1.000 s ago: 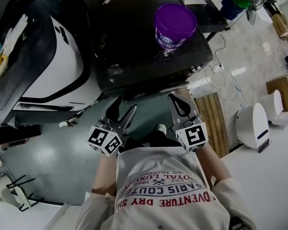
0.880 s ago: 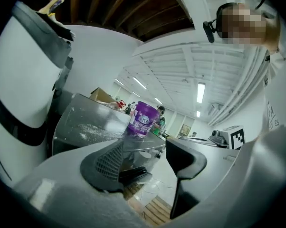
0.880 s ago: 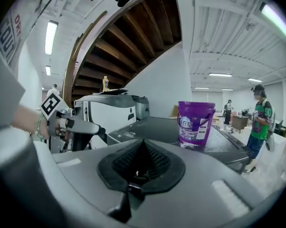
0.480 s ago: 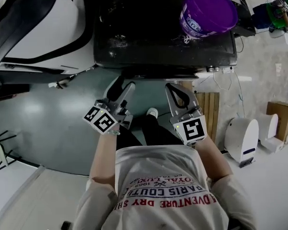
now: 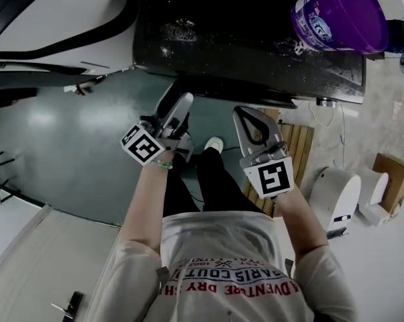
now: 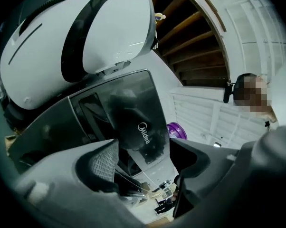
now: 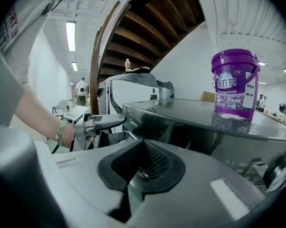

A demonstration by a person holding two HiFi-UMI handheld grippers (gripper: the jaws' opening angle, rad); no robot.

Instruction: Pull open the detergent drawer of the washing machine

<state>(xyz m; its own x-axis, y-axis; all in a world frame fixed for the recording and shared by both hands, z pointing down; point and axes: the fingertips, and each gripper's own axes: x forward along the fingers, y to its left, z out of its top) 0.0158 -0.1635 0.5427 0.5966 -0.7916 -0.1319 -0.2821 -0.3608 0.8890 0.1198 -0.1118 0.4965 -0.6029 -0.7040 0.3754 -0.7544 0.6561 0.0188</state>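
Since a second ago the head view has tipped: the washer (image 5: 242, 39) now fills the top edge and the purple bucket (image 5: 339, 15) sits in the top right corner. Both grippers have dropped toward the washer's front. The left gripper (image 5: 175, 106) has rolled over, and its jaws are opening with nothing between them. The right gripper (image 5: 247, 116) has its jaws together and empty. The drawer lies somewhere in the dark glossy front panel (image 6: 133, 113) just ahead of the left jaws. That panel looks flush, and I cannot pick out the drawer's outline.
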